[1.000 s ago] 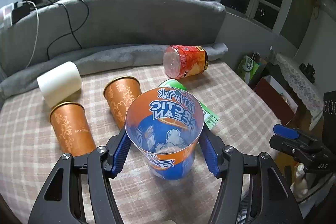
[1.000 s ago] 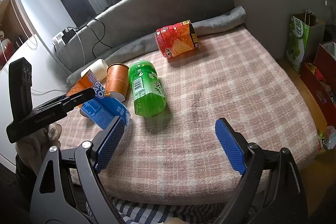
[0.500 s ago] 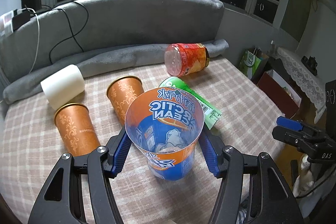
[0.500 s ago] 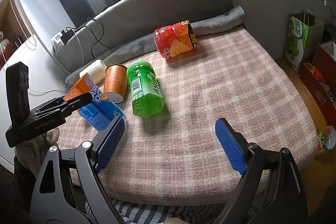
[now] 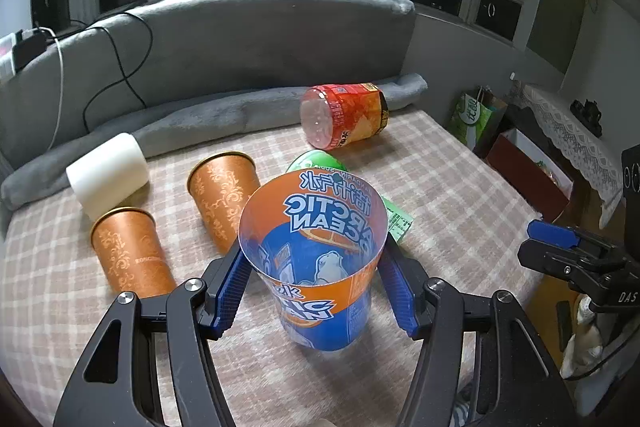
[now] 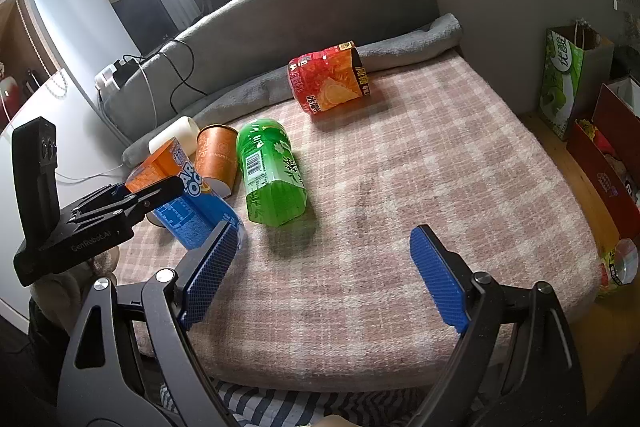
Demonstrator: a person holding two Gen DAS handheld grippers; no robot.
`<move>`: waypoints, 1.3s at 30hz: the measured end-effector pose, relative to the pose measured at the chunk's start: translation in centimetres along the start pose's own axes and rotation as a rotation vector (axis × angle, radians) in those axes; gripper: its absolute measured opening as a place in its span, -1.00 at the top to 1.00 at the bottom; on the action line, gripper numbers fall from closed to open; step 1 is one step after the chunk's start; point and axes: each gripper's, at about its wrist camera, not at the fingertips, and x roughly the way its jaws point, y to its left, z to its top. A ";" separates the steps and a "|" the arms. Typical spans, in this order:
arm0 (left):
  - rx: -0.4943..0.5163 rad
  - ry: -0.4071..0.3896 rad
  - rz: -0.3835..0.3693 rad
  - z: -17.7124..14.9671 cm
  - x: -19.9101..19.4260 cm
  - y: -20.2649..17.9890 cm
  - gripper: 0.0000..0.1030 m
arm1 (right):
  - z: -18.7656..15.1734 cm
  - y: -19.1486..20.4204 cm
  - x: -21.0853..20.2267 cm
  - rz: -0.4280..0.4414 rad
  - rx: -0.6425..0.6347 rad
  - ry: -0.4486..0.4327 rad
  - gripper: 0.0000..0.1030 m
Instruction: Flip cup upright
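My left gripper (image 5: 314, 269) is shut on a clear orange-and-blue Arctic Ocean cup (image 5: 316, 259), mouth facing the camera, base near the plaid blanket (image 5: 460, 195). In the right wrist view the cup (image 6: 188, 203) leans, held by the left gripper (image 6: 132, 197) at the far left. My right gripper (image 6: 320, 267) is open and empty over the blanket's front edge. It shows at the right edge of the left wrist view (image 5: 560, 247).
Two copper cups (image 5: 128, 251) (image 5: 224, 195) stand on the blanket. A white roll (image 5: 106, 173), a green bottle (image 6: 270, 173) and a red snack canister (image 6: 328, 79) lie on their sides. A grey cushion (image 5: 240, 39) backs the blanket. Bags (image 6: 568, 75) stand on the floor at right.
The left gripper has shifted slightly with the cup, tilting it a bit more upright toward the blanket. The right gripper has stayed still and open.
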 end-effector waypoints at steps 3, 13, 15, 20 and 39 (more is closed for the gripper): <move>0.002 -0.002 -0.005 0.1 0.0 -0.2 -0.19 | 0.0 -0.1 -0.1 0.001 0.000 -0.001 -0.76; 0.015 0.003 -0.010 -0.1 0.1 -0.5 -0.24 | 0.0 -0.2 -0.2 0.008 0.006 -0.002 -0.76; 0.019 0.011 -0.019 -0.3 0.1 -0.8 -0.34 | 0.0 -0.2 -0.2 0.006 0.002 -0.003 -0.76; 0.022 0.017 -0.025 -0.6 0.2 -1.2 -0.42 | 0.0 -0.3 -0.3 0.007 -0.001 -0.007 -0.76; -0.006 0.022 -0.021 -2.8 -2.2 0.3 -0.52 | 1.3 1.9 -1.3 0.027 -0.063 -0.074 -0.78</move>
